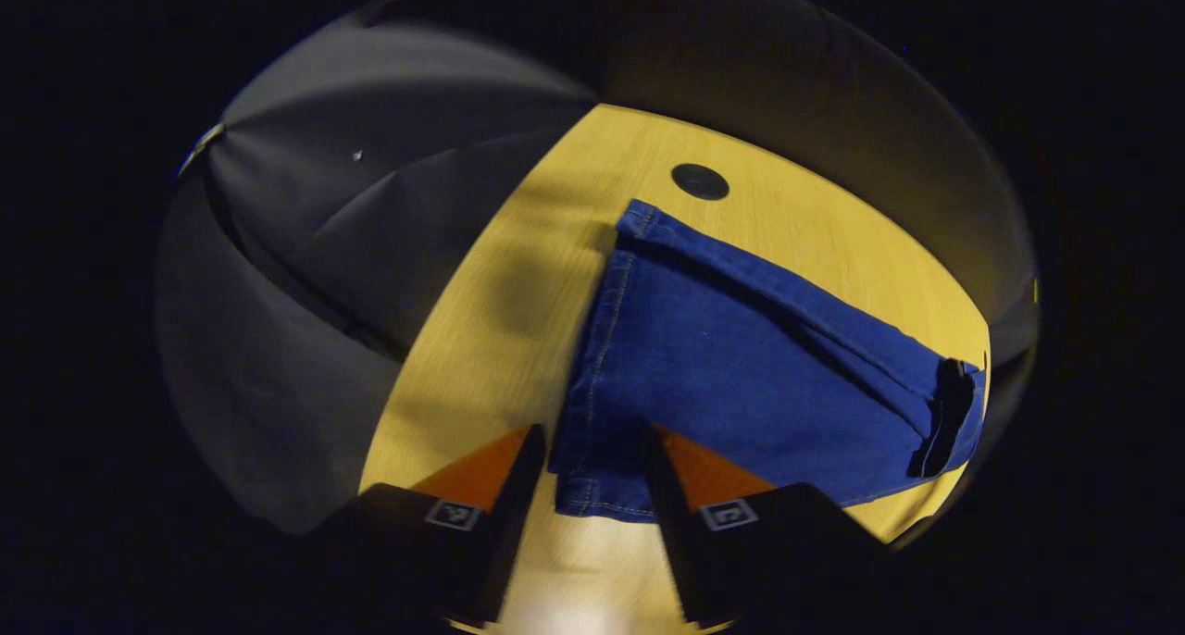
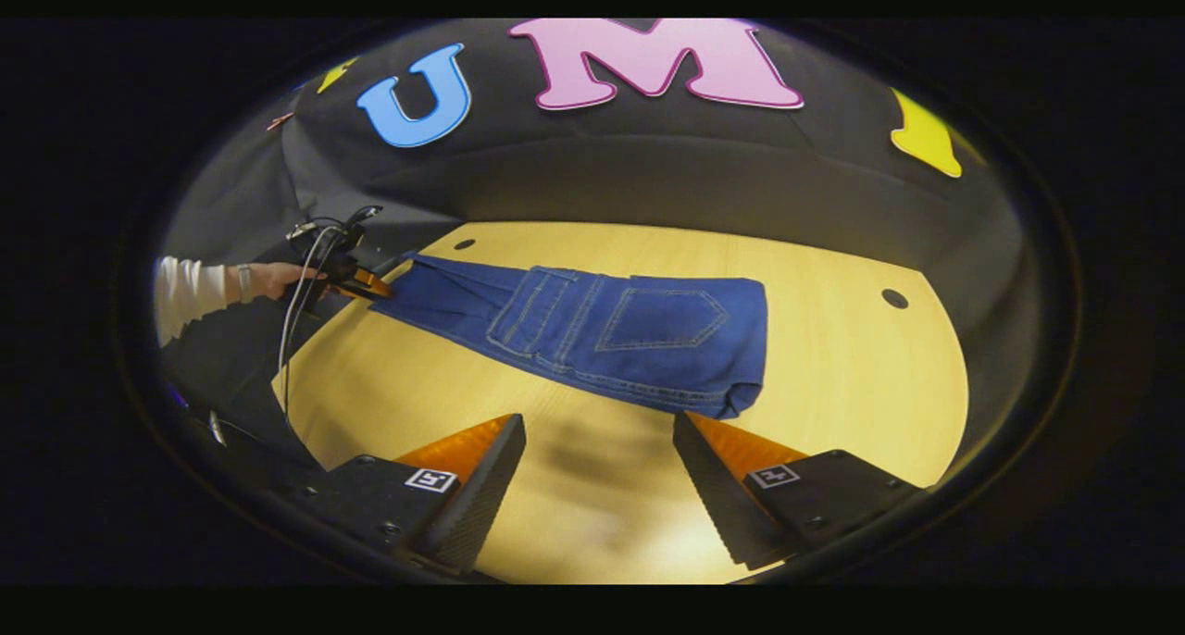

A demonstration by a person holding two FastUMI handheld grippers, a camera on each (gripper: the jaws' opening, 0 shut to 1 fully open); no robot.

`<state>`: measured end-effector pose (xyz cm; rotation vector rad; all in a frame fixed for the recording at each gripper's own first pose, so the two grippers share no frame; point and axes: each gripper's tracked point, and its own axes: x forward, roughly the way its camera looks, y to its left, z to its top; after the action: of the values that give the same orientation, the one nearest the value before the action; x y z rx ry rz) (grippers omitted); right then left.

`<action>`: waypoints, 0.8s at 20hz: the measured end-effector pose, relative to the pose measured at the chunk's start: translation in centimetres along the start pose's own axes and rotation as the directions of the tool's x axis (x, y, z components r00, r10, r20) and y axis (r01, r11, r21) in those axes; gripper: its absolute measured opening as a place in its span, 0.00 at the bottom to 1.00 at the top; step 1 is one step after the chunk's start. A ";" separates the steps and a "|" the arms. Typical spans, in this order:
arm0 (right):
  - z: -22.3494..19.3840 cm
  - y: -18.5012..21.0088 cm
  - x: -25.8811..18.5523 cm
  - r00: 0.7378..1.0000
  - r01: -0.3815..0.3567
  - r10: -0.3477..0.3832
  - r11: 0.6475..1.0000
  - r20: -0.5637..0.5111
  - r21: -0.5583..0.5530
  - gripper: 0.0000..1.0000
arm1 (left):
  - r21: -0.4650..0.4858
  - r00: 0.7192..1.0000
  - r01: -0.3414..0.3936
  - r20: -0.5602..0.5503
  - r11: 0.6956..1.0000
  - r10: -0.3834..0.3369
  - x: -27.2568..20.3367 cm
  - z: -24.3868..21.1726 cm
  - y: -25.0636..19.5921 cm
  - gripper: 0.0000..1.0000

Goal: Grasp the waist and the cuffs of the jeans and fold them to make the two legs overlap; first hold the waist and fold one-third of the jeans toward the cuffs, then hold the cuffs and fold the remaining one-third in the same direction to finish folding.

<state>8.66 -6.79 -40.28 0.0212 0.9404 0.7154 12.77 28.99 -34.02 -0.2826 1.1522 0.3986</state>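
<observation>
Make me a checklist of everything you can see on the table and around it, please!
Surface: yellow wooden table, two dark round holes in it.
Job's things: blue jeans lying flat, legs overlapped, back pocket up.
Clutter: nothing seen.
Grippers: left gripper jaws open around the cuff end; right gripper open over bare table, apart from the jeans.
Cables: cables hang from the left gripper.
Surroundings: black cloth wall; a hand in a white sleeve.

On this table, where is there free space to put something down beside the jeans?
Bare table lies between the folded end of the jeans and the small black hole, and also between the jeans and the open right gripper. It is crowded at the cuff end, where the left gripper and a hand work.
</observation>
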 end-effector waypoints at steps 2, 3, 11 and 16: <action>0.8 0.2 -0.6 1.000 -0.011 0.011 1.000 0.020 0.016 0.98 | -0.002 1.000 -0.002 0.017 1.000 0.002 0.1 0.1 -1.1 0.35; 1.1 0.0 -0.6 1.000 -0.012 0.011 1.000 0.026 0.026 0.98 | -0.008 1.000 0.004 0.025 1.000 -0.003 0.3 0.2 -1.2 0.20; 1.3 -1.3 -1.2 0.999 -0.012 0.011 1.000 0.043 0.025 0.98 | 0.009 0.983 0.160 0.087 0.987 -0.160 -5.5 2.2 -5.6 0.07; 2.1 -1.5 -1.4 0.997 -0.040 0.036 0.998 0.070 0.047 0.98 | 0.151 0.923 0.306 0.196 0.940 -0.332 -13.8 4.2 -16.0 0.06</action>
<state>10.47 -8.18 -38.45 0.1062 0.8931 0.7225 18.51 14.24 -19.47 -0.3092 0.8885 0.0690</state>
